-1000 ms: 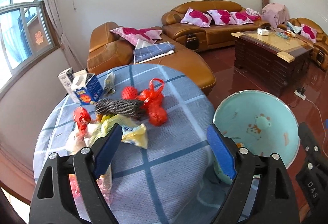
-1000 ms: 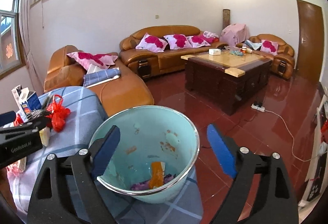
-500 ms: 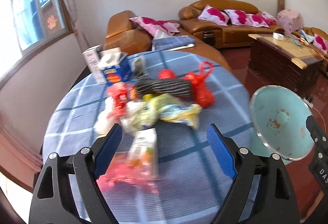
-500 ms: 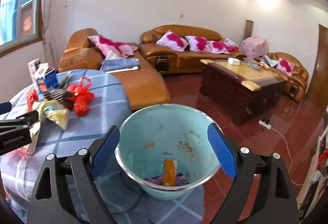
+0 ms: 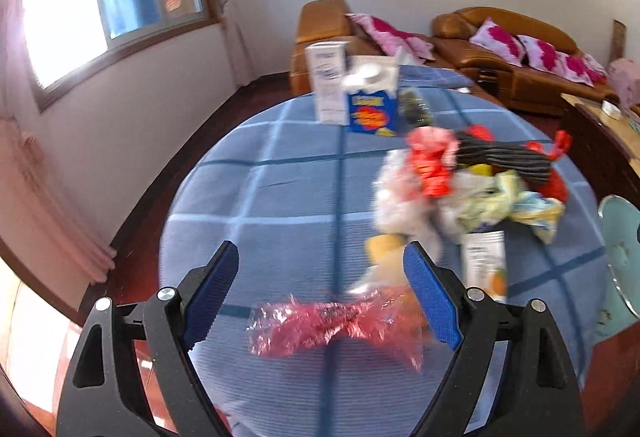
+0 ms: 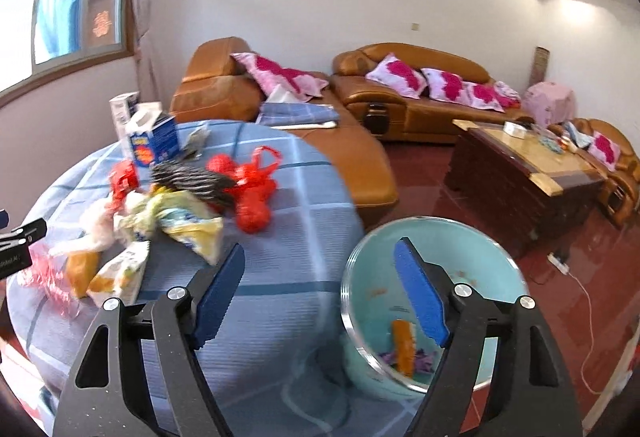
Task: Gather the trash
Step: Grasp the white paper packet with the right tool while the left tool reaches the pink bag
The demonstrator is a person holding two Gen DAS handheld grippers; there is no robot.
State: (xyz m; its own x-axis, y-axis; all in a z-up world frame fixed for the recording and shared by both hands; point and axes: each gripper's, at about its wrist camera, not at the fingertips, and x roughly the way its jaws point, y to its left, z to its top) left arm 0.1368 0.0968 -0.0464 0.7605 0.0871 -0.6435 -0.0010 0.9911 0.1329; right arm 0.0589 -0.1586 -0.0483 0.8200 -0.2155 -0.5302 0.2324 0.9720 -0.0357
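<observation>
I can't make out a single word from here. The blue carton (image 5: 373, 111) at twelve o'clock on the table carries a yellow-and-red logo, blurred. The white box (image 5: 329, 81) beside it has grey lines of print, too small. The left gripper (image 6: 16, 249), at nine o'clock in my right view, bears cut-off lettering.

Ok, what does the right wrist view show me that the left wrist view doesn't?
Only the right wrist view: inside the teal bin, an orange wrapper and purple scraps at the bottom; the coffee table; the right gripper, its jaws closing on nothing.

Only the left wrist view: the left gripper, jaws wide, with the pink cellophane wrapper lying between them, unpinched.

Both: the trash pile, the blue carton, the checked tablecloth, the sofas.
</observation>
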